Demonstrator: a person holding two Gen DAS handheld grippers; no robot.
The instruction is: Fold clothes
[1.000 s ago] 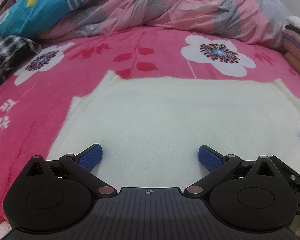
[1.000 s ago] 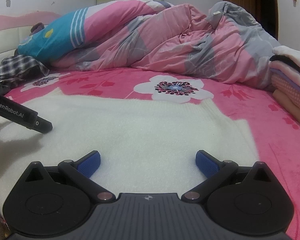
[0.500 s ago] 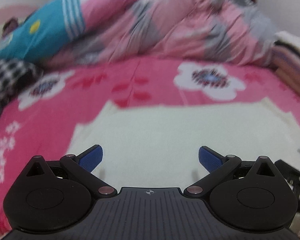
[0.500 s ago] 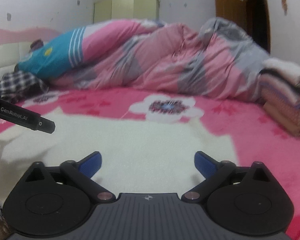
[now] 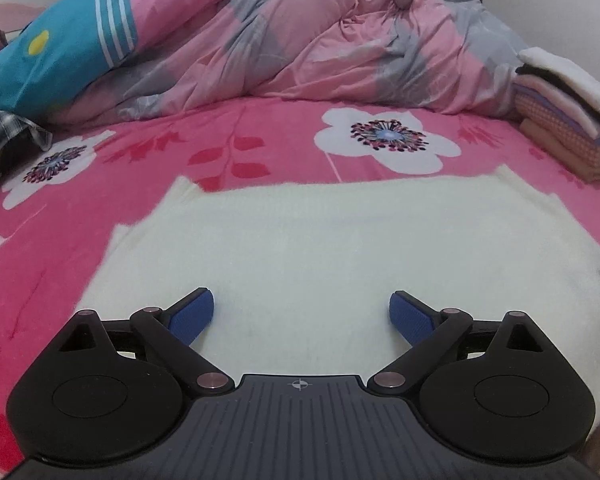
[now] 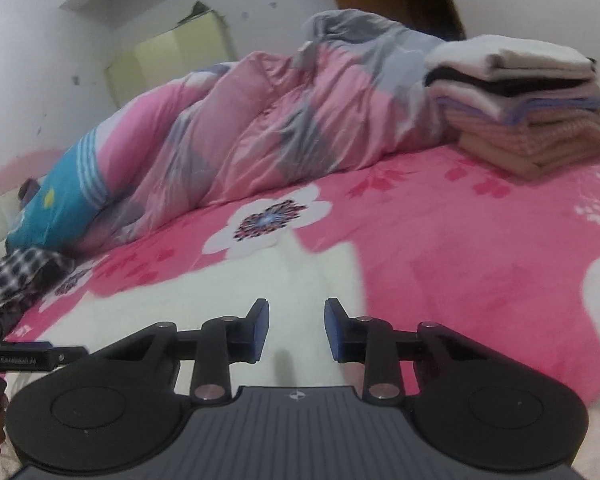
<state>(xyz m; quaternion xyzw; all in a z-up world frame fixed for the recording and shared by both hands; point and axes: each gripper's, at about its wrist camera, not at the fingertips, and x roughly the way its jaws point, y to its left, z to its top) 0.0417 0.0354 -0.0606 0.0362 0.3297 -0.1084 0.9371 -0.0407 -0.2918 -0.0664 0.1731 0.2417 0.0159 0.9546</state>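
Note:
A cream white knit garment (image 5: 320, 240) lies flat on the pink flowered bedsheet (image 5: 60, 240). My left gripper (image 5: 302, 312) hovers over its near edge. Its blue pads stand wide apart, the jaws are closing slightly, and nothing is gripped between them. In the right wrist view my right gripper (image 6: 296, 328) is rolled and sits over the right part of the garment (image 6: 180, 312). Its jaws are closing, with a narrow gap left between the pads. White cloth shows in that gap, and I see no fold pinched.
A crumpled pink and grey duvet (image 5: 320, 40) fills the far side of the bed. Several folded clothes are stacked (image 6: 520, 104) at the far right. A plaid cloth (image 5: 4, 132) lies at the far left. The left gripper's body (image 6: 28, 358) shows at the right view's left edge.
My right gripper has swung right and rolled, and its jaws have gone from wide to narrow. The left view tilted up a little, with its jaws slightly less wide.

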